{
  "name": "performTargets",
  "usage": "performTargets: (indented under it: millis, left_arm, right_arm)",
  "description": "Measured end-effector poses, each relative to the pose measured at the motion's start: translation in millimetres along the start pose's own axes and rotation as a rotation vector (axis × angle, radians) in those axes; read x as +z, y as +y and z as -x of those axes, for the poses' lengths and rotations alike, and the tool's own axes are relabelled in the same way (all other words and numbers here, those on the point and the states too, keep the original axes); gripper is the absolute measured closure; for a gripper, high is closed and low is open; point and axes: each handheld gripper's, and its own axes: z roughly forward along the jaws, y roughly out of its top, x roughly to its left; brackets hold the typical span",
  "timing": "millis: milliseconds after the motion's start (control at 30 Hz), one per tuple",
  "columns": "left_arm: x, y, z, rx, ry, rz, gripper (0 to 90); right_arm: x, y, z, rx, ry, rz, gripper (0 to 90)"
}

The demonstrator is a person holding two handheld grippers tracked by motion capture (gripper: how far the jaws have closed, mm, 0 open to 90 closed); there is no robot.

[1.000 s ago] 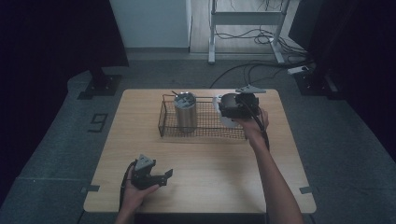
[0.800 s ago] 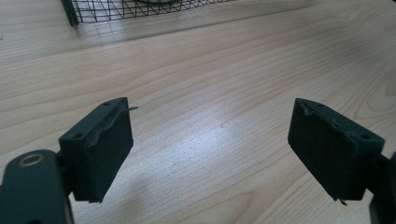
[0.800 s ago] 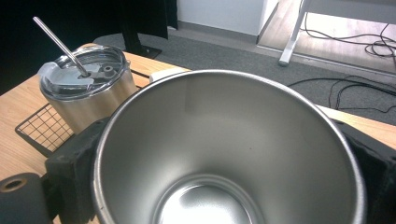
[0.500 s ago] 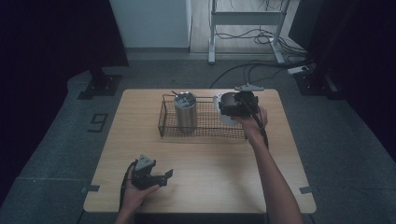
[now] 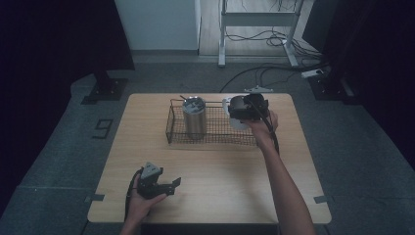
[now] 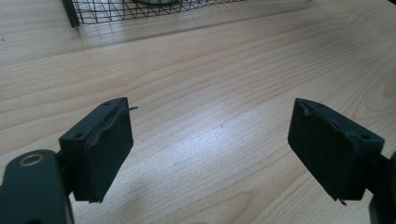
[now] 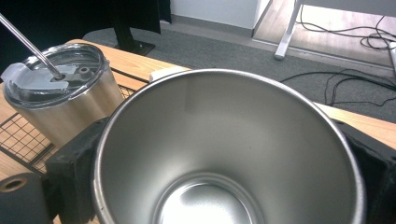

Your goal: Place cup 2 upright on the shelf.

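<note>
A wire basket (image 5: pixel 215 140) stands at the back of the wooden table (image 5: pixel 220 171). In its left part a steel tumbler (image 5: pixel 195 117) stands upright, with a clear lid and a metal straw (image 7: pixel 28 44). My right gripper (image 5: pixel 243 111) is shut on an open steel cup (image 5: pixel 231 110) and holds it tilted over the basket's right end. In the right gripper view I look into the empty cup (image 7: pixel 224 154), with a black jaw on each side of its wall. My left gripper (image 5: pixel 169 185) rests open near the table's front left, with nothing between its pads (image 6: pixel 107 149).
The basket's near corner (image 6: pixel 140 7) lies well ahead of the left gripper, with bare wood between. Behind the table are grey carpet, cables (image 5: pixel 264 73) and a metal frame (image 5: pixel 254 19). Dark stands flank both sides.
</note>
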Motion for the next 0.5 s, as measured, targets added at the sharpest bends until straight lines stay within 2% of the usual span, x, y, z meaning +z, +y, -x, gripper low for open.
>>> performTargets:
  millis: [500]
  left_arm:
    - [-0.1, -0.4, -1.0, -0.001, 0.001, 0.002, 14.3]
  right_arm:
    - [15.1, -3.1, 2.0, 0.013, -0.005, -0.015, 5.8]
